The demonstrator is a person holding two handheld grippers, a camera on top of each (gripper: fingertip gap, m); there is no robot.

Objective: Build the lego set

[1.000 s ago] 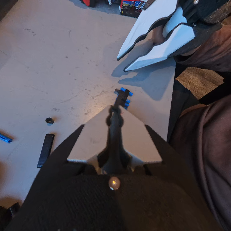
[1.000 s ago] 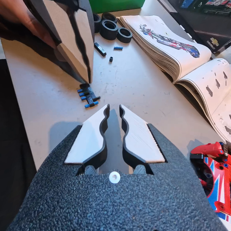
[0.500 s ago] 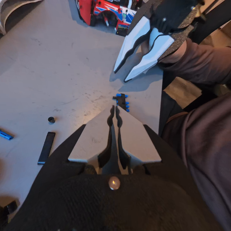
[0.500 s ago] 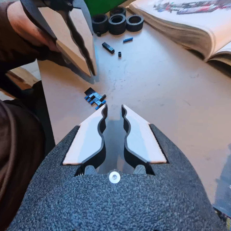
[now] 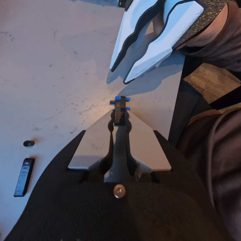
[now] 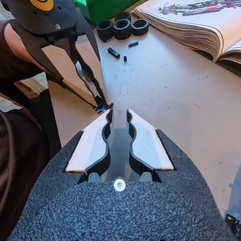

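A small black lego assembly with blue pins (image 5: 120, 104) is pinched on edge between the tips of my left gripper (image 5: 120, 112), low over the table near its front edge. In the right wrist view the same assembly (image 6: 104, 106) shows under the left gripper (image 6: 101, 100). I cannot tell whether it still touches the table. My right gripper (image 6: 119, 110) is open and empty, its left fingertip just beside the assembly. It also shows in the left wrist view (image 5: 118, 77), pointing down at the assembly from beyond.
A black beam (image 6: 113, 52), a black bush (image 6: 125, 58) and a blue pin (image 6: 133, 43) lie farther back. Black tyres (image 6: 122, 28) stand by a green box (image 6: 108, 9). An open instruction book (image 6: 195, 26) lies at the right. The table edge (image 5: 174, 104) is close. My right fingertips sit around 5 cm from my left ones.
My left gripper, slightly open over the lying assembly half a second ago, has shut on it and turned it on edge. My right gripper has moved closer to it.
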